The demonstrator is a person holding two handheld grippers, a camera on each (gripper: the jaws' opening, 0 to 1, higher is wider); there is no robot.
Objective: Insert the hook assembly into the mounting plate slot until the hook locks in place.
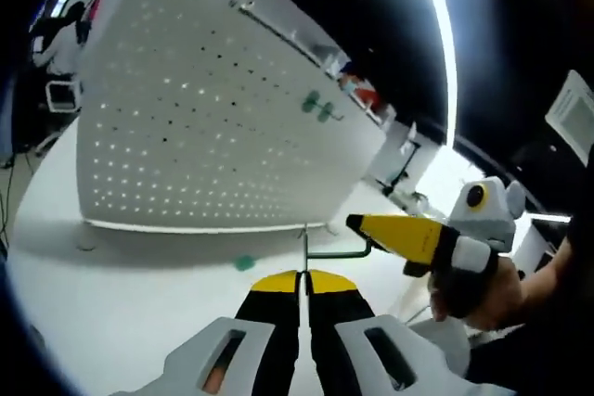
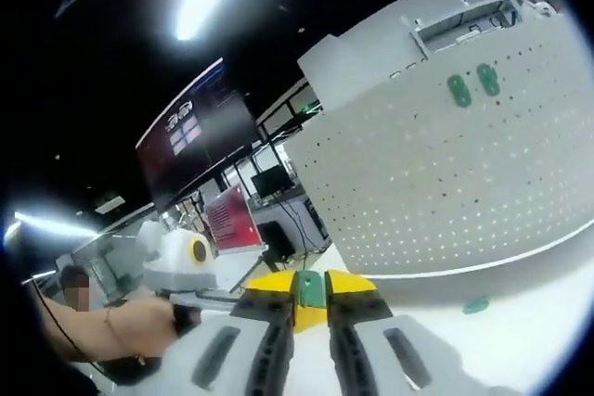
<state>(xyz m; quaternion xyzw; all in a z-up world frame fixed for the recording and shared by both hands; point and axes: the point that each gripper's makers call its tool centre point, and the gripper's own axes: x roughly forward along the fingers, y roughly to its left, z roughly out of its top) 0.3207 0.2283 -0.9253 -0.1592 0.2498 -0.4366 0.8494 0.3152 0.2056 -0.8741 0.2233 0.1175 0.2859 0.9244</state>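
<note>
A white pegboard (image 1: 213, 108) stands upright on the white table (image 1: 121, 303), with two green clips (image 1: 316, 105) fixed near its upper right. My left gripper (image 1: 303, 277) is shut on a thin metal hook (image 1: 304, 246) that rises from its yellow tips and bends right. From the right, my right gripper (image 1: 362, 224) reaches the far end of that hook. In the right gripper view my right gripper (image 2: 311, 289) is shut on a green plastic piece (image 2: 311, 290). The pegboard (image 2: 445, 164) and its two clips (image 2: 472, 83) lie ahead on the right.
A loose green clip (image 1: 244, 263) lies on the table below the board's lower edge, also visible as a green clip (image 2: 476, 304). A hand (image 1: 473, 289) holds the right gripper. Behind are a dark wall screen (image 2: 195, 132), a red sign (image 2: 232, 215) and desks.
</note>
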